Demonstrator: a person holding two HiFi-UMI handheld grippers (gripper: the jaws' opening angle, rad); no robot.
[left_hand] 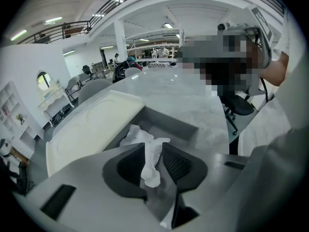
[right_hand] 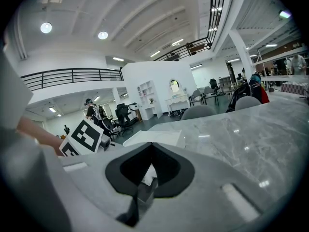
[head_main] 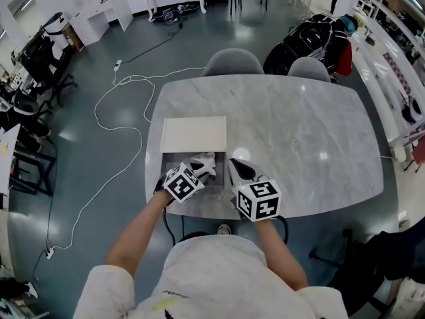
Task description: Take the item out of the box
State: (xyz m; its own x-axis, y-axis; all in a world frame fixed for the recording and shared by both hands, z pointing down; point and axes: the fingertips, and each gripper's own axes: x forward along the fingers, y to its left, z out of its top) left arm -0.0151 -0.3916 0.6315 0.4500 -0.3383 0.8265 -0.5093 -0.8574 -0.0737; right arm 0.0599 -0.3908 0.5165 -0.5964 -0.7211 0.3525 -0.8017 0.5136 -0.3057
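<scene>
Holding, left: we log the left gripper [left_hand: 153, 148] clenched on a white crumpled strip of paper [left_hand: 140, 138]. Its dark ribbed pads [left_hand: 179, 164] pinch the strip's lower part, and the upper part stands free beyond the tips.
Right: the right gripper [right_hand: 151, 148] has its jaws closed tip to tip. A white scrap shows in the gap behind the tips, and we cannot tell whether it is pinched or only seen through.
Item location: the paper is over the open grey shallow box [left_hand: 170, 123], not yet clear of its walls.
Lid: a cream flat rectangular lid [left_hand: 94, 124] lies flat against the box's far edge.
Surface: a grey marble-pattern table [head_main: 299, 131], with the box near the person's edge.
Risk: we judge that the thin paper may tear or slip out, since the grip is on one narrow fold. The light box may drag along, since nothing pins it down.
Views: only the left gripper view shows the pinch itself. Only the head view shows the right gripper just beside the box's right wall. The right gripper view shows the left gripper's marker cube [right_hand: 82, 138] and the lid, but not the box interior.
</scene>
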